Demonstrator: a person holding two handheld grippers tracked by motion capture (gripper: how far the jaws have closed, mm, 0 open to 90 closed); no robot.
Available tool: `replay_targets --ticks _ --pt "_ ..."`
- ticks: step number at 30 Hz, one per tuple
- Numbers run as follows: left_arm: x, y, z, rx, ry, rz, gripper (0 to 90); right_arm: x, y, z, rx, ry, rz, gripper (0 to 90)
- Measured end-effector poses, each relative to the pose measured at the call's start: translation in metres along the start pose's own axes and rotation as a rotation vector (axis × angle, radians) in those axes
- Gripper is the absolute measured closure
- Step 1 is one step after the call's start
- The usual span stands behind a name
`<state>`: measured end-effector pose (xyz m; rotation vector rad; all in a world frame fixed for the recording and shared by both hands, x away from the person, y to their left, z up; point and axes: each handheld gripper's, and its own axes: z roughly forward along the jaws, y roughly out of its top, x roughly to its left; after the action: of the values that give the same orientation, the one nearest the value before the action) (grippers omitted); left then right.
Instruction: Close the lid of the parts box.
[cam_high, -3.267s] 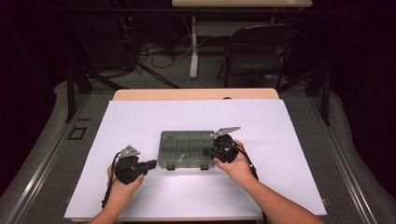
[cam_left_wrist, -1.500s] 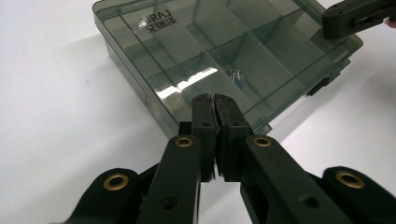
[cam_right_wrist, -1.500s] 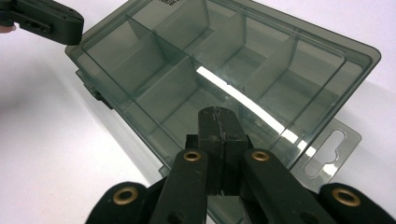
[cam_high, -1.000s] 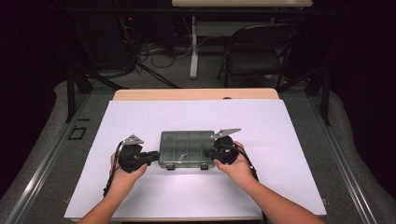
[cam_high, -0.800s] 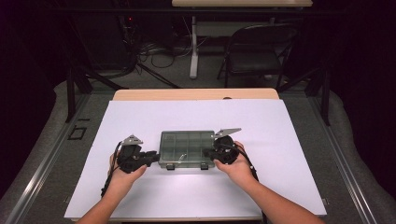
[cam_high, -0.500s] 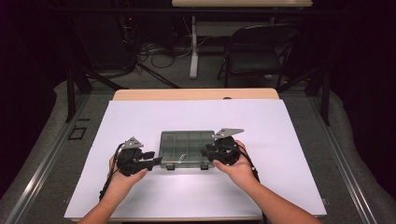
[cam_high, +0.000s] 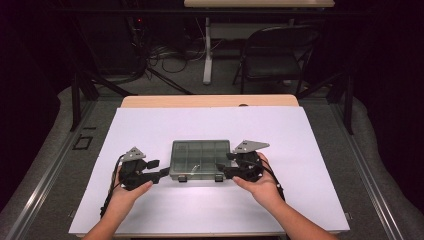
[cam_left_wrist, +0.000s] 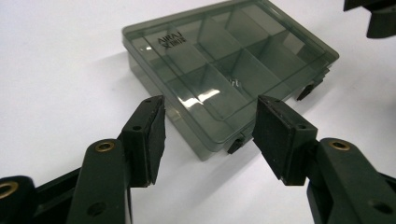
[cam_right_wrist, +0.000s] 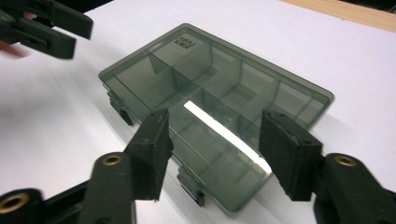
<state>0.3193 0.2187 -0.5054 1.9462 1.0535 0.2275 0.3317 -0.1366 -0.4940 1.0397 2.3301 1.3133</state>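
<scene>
Now my left tool (cam_high: 161, 169) and my right tool (cam_high: 226, 167) stand at the two short ends of the compartment box (cam_high: 201, 160), both released. Their jaws have just been opening, and the pads press on nothing. From the left gripper view the near corner of the box (cam_left_wrist: 219, 84) lies between the jaws of my left tool (cam_left_wrist: 210, 137), with one small black latch (cam_left_wrist: 236, 145) just beside the right pad. From the right gripper view the box (cam_right_wrist: 210, 112) lies in front of my right tool (cam_right_wrist: 215, 151), its lid closed, smoky and transparent, with dividers visible inside.

The box rests flat on the white sheet (cam_high: 150, 125) that covers the worktop (cam_high: 210, 101), whose wooden edge shows at the far side. Behind the worktop stand a dark folding chair (cam_high: 277, 52), a white table leg (cam_high: 207, 50) and some cables (cam_high: 167, 52) on the grey floor. The room around is dark.
</scene>
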Motion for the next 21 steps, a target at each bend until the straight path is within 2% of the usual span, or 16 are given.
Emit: replay_targets --ticks 2,5,8,12,15,21 --pt "0.002 -0.003 -0.004 0.001 0.000 -0.014 43.4 -0.001 -0.004 -0.004 0.013 -0.026 0.001 38.6" --pt "0.005 -0.008 -0.010 0.011 0.027 -0.018 42.1 -0.003 -0.009 -0.012 0.015 -0.053 0.023 30.1" --pt "0.009 -0.013 -0.015 0.005 0.063 -0.028 34.7 -0.006 -0.014 -0.018 0.014 -0.058 0.041 17.0" --pt "0.014 -0.017 -0.019 -0.015 0.096 -0.034 24.8 -0.006 -0.022 -0.027 0.005 -0.091 0.055 13.2" --pt "0.017 -0.021 -0.022 -0.029 0.082 -0.055 17.5 -0.006 -0.028 -0.032 0.019 -0.136 0.051 9.4" --pt "0.021 -0.027 -0.026 -0.032 0.042 -0.052 6.5 -0.010 -0.041 -0.041 0.002 -0.164 0.074 4.1"
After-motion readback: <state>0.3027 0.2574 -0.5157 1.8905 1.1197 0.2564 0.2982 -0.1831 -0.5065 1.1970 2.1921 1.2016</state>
